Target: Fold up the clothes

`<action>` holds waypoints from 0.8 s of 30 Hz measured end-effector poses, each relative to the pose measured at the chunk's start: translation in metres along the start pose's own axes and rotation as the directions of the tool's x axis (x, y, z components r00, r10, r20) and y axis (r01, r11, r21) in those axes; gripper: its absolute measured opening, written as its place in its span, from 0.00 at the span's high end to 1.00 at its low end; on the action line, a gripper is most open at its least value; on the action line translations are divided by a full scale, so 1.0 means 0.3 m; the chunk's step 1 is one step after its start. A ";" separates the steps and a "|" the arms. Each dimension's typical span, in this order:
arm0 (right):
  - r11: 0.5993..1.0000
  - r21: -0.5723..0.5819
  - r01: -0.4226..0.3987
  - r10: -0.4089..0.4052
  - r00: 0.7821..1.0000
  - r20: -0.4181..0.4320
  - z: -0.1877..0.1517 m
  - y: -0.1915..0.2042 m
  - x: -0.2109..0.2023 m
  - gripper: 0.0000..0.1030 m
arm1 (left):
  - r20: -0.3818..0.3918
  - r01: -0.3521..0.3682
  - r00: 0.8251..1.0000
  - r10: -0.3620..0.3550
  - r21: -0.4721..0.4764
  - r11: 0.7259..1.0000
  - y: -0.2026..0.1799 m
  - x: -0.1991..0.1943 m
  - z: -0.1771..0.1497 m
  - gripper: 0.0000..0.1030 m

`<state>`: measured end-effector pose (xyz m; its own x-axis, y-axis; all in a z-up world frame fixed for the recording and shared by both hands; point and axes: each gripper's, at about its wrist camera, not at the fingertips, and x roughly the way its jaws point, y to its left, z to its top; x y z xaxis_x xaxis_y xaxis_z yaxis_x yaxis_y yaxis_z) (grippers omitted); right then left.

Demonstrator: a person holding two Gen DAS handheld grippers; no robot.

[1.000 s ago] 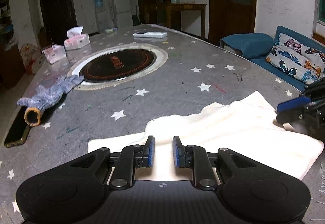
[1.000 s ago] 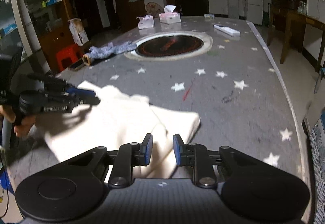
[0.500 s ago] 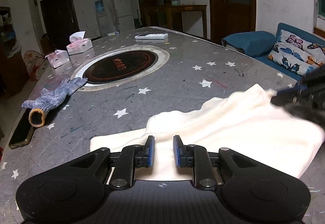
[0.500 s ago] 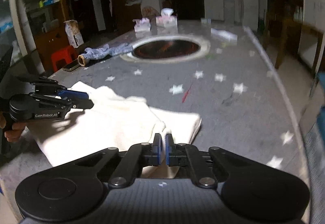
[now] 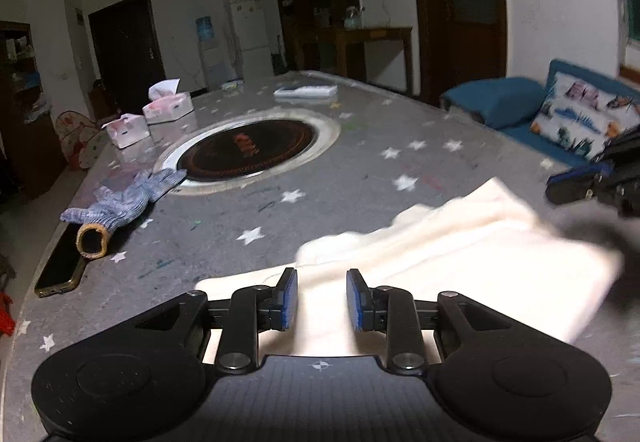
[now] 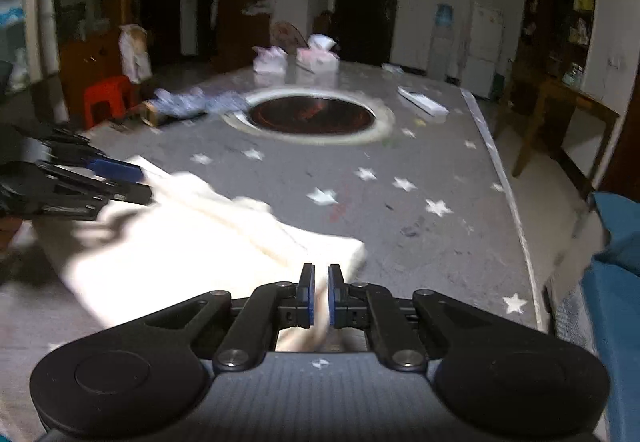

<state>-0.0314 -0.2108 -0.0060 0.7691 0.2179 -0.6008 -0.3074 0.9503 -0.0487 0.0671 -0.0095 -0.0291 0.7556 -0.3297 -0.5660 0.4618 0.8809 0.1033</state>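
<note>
A cream garment [image 5: 460, 250] lies folded at the near edge of the grey star-patterned table [image 5: 360, 169]. My left gripper [image 5: 322, 298] hovers over its near left part; its jaws are opening, with cloth lying between them and the pads not pressing on it. My right gripper [image 6: 320, 294] is shut on the right-hand corner of the cream garment [image 6: 180, 242], a pinch of cloth showing between the pads. Each gripper shows in the other's view: the right gripper [image 5: 576, 181] at the right, the left gripper [image 6: 120, 181] at the left.
A grey knit glove [image 5: 124, 201] and a dark phone [image 5: 60, 270] lie at the table's left. A round black hob [image 5: 248, 149] sits mid-table, two tissue boxes [image 5: 168, 109] and a white remote [image 5: 306, 91] beyond. A blue sofa [image 5: 500, 105] runs along the right edge.
The right gripper's jaws closed onto the garment's corner and the gripper swung a little, with its view now blurred. The left gripper's jaws stand wider apart than before.
</note>
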 end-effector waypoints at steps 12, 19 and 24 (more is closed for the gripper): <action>0.994 0.023 -0.107 0.108 0.994 -0.022 -0.117 0.107 0.007 0.97 | -0.032 0.056 0.998 -0.058 -0.065 0.996 -0.014 -0.086 -0.118 0.70; 0.991 0.043 -0.130 0.132 0.990 -0.054 -0.068 0.091 -0.007 0.96 | -0.028 0.043 0.998 -0.047 -0.150 0.988 0.062 -0.108 -0.112 0.72; 0.985 0.081 -0.149 0.154 0.986 -0.057 -0.056 0.076 0.031 0.96 | -0.044 0.049 0.997 -0.059 -0.198 0.979 0.113 -0.061 -0.091 0.72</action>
<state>-0.0405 -0.1909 -0.0261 0.6792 0.3483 -0.6461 -0.3717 0.9222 0.1064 0.0564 0.0356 -0.0377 0.7058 -0.3657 -0.6068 0.3970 0.9135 -0.0888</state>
